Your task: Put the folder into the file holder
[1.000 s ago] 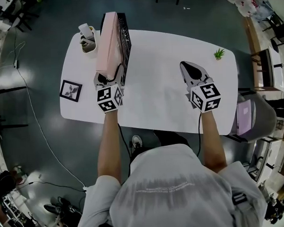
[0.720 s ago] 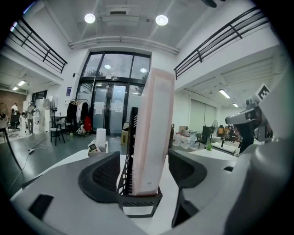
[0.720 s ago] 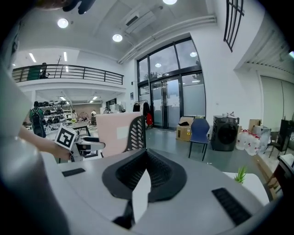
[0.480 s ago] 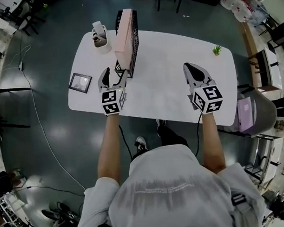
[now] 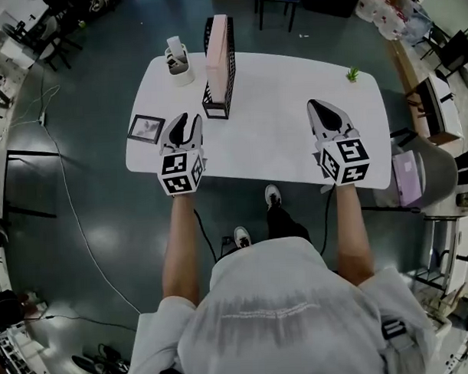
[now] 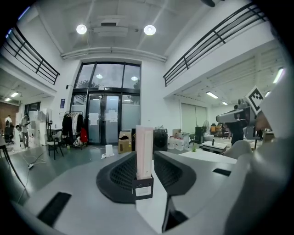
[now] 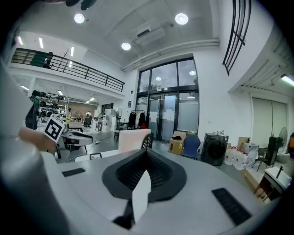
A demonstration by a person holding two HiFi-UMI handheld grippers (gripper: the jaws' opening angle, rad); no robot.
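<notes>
Pink folder (image 5: 217, 45) stands upright on edge inside the black mesh file holder (image 5: 215, 107), at the far side of the white table (image 5: 278, 146), left of centre. The folder's top rises well above the holder's rim. Left gripper (image 5: 187, 123) sits near the table's near edge, short of the holder and apart from it. Its jaws are closing with a gap left between them and nothing gripped; in the left gripper view the folder and holder show through that gap, farther down the table, untouched by the pads. Right gripper (image 5: 320, 110) hovers over the right half of the table, well apart from the holder, with its jaws pressed together and nothing between them. A small framed picture (image 5: 147, 129) lies just to the left of the left gripper. A white cup (image 5: 178, 63) with items in it stands beside the holder's far left. A tiny green plant (image 5: 353, 75) sits at the far right corner.
</notes>
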